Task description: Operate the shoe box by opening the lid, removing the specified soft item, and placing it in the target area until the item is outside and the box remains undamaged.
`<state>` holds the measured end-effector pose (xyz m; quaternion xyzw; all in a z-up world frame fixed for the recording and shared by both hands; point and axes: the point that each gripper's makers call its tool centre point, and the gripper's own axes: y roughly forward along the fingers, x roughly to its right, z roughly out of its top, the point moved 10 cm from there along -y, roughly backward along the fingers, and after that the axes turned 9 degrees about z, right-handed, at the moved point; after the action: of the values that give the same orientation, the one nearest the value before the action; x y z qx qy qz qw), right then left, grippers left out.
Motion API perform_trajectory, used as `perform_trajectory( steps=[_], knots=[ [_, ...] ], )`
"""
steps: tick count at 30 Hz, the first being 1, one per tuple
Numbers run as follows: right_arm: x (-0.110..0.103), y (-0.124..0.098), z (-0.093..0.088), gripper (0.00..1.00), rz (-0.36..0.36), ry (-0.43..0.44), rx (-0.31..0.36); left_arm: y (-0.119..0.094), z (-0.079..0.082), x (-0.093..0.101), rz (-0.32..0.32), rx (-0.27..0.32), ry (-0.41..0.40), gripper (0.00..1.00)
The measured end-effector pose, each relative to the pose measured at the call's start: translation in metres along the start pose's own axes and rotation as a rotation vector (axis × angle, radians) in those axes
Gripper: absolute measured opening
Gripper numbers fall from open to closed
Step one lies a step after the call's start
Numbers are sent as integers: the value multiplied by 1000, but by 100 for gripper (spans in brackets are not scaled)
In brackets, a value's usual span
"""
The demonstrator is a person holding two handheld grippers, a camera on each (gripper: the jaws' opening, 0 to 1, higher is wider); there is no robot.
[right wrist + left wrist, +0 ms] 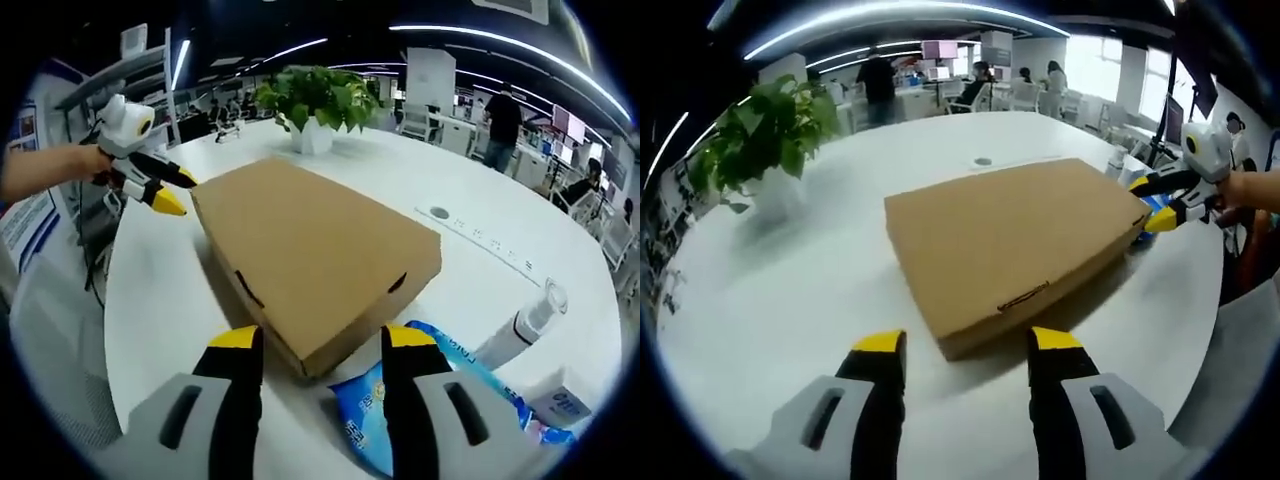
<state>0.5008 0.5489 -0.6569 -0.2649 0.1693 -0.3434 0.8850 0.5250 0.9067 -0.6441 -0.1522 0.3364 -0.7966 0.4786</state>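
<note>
A flat brown cardboard shoe box [1015,243] lies closed on the white table [790,300]. In the left gripper view my left gripper [968,345] stands open just short of the box's near corner. My right gripper [1152,205] shows at the box's far right corner, held by a hand. In the right gripper view the box [315,255] fills the centre, and my right gripper [323,340] is open at its near corner. My left gripper [165,192] appears at the box's far left corner with its jaws apart.
A potted green plant [765,135] stands on the table at the back left. A blue soft pack [420,400], a white tube [520,330] and a small white box [560,405] lie beside the shoe box. People and desks are behind the table.
</note>
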Motion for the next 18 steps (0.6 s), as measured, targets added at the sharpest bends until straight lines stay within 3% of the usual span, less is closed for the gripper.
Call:
perform_trajectory(
  steps=[11,18],
  knots=[
    [-13,-39,-9,51,-66,25,43,-34,-5,12,6,69,-13,51],
    [-24,-72,-30,57,-132,24,32,-58,-12,28,2,112,-27,56]
  ],
)
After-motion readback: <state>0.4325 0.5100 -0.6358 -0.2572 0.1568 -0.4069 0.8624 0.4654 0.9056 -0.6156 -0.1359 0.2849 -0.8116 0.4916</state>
